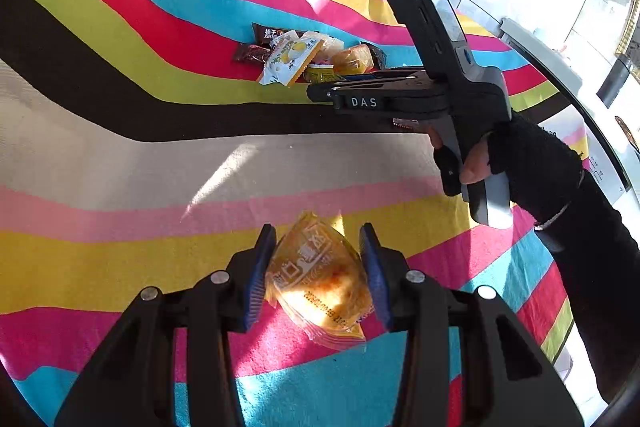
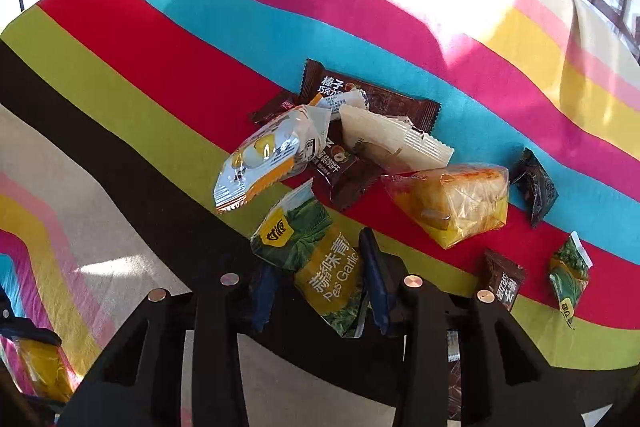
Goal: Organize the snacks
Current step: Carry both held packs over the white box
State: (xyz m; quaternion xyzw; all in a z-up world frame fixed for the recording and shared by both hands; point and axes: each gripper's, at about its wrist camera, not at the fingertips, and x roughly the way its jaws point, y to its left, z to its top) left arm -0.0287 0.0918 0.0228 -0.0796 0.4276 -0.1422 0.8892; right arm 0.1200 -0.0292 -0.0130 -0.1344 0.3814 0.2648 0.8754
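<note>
Striped cloth (image 2: 132, 39) in bright bands is covering the whole table, and wide stretches of it are lying bare toward the near edge and the left edge, giving both tools room to move. At the far edge the cloth is dropping away before the windows.

Snacks are lying loose on the cloth. The left gripper (image 1: 318, 269) is pinching an orange bun packet (image 1: 320, 279) between its blue pads (image 1: 260, 271), over the near part of the cloth. The right gripper (image 2: 320, 279) is clamping a green pea packet (image 2: 320, 267), which is sticking out ahead of the pads. Just beyond it the snack pile (image 2: 344, 143) is sitting mid-table on the red and blue bands: a brown wafer wrapper (image 2: 384, 99), a white packet (image 2: 392, 143), a yellow bun packet (image 2: 452, 203). A small dark packet (image 2: 534, 183) and a second green packet (image 2: 568, 275) are lying apart toward the right edge.
</note>
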